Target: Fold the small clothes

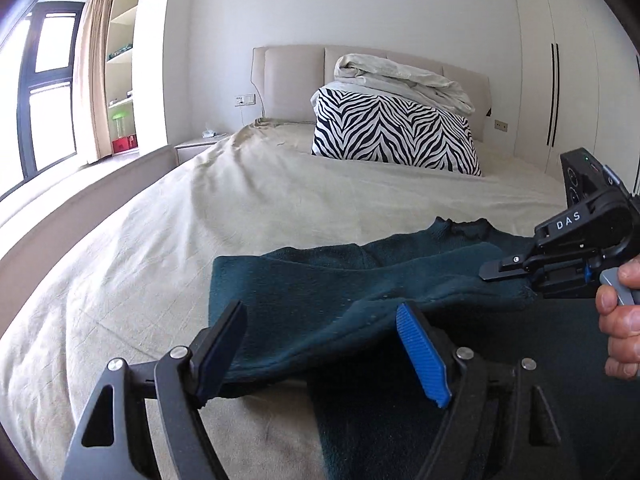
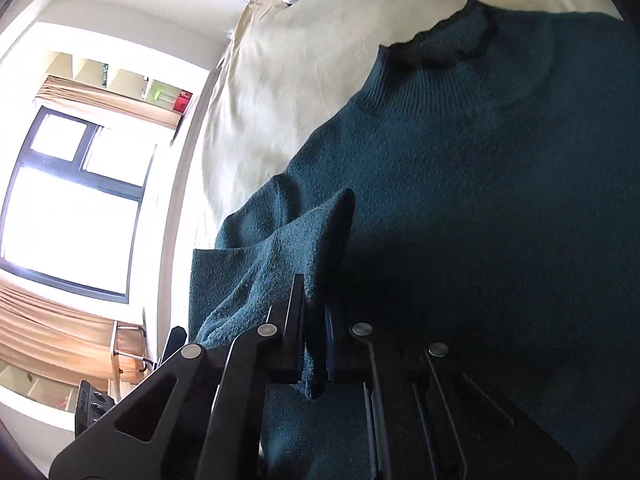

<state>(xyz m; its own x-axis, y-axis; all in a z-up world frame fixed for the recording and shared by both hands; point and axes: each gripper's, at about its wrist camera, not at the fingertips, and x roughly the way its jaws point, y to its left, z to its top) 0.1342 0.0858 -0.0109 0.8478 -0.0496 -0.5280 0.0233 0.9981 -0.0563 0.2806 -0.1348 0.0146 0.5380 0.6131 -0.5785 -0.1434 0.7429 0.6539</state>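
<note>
**Sweater fold under way — one sleeve in hand, body still spread**

Sweater (image 1: 320, 280), dark teal knit, lies on the cream bedsheet (image 1: 140, 260) directly ahead of both tools, its collar (image 2: 444, 40) pointing away toward the zebra-print pillow (image 1: 396, 132) at the far end of the bed. In the right wrist view the body of the garment looks flat and unfolded, filling the space ahead of and to the right of the tool.

The right gripper (image 2: 314, 344) is clamped on a fold of the knit — what appears to be the cuff end of a sleeve (image 2: 280, 264), which rises from the bed to the left of the tool and is pinched between the two closed pads. In the left wrist view this gripper sits off to the right, held in the person's hand (image 1: 620, 320), with the sleeve stretched from it across the front of the left tool.

The left gripper (image 1: 324, 356) stands wide open, grasping nothing; the blue ribbed pad (image 1: 420, 356) and its dark partner straddle the sleeve fabric, which passes between them and seems lifted slightly off the sheet.

As a judgement: the fold is at an early stage. The sleeve is being brought over the body but is not laid down yet; the other sleeve is not clearly in view, and the lengthwise folds of the body all appear left to do.
</note>
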